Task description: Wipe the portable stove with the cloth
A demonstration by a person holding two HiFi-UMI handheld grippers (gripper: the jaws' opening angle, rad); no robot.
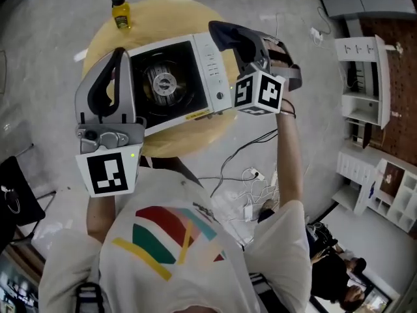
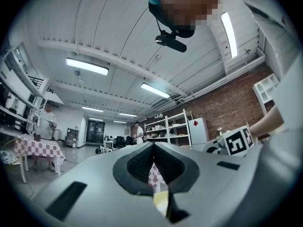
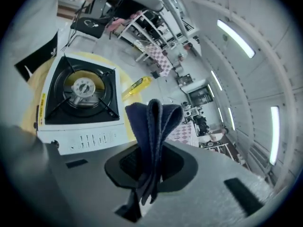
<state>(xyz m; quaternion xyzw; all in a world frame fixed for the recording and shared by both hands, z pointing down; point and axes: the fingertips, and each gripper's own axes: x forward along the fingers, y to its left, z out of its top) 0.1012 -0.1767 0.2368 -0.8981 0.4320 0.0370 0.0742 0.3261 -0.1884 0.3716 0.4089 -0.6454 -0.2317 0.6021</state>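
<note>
The jaws of our right gripper [image 3: 150, 170] clamp the folded dark-blue terry cloth [image 3: 154, 119], leaving its end free, we judge for wiping the white portable gas stove [image 3: 80, 96] on the round pale wooden table [image 1: 189, 141] nearby. The jaws of our left gripper [image 2: 152, 151] sit closed and empty.

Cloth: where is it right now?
The cloth is clamped in the right tool, by the control-panel edge of the stove, just right of centre in the head view.

Big open workshop hall, indoors.
Long fluorescent strip lights [image 2: 87, 66] under a white ribbed ceiling [image 2: 118, 27], a red brick wall [image 2: 227, 109], white open metal shelving [image 2: 171, 129], a red-checked clothed table [image 2: 38, 149], grey polished concrete floor [image 1: 39, 57] with a tangle of loose cables [image 1: 251, 191].
</note>
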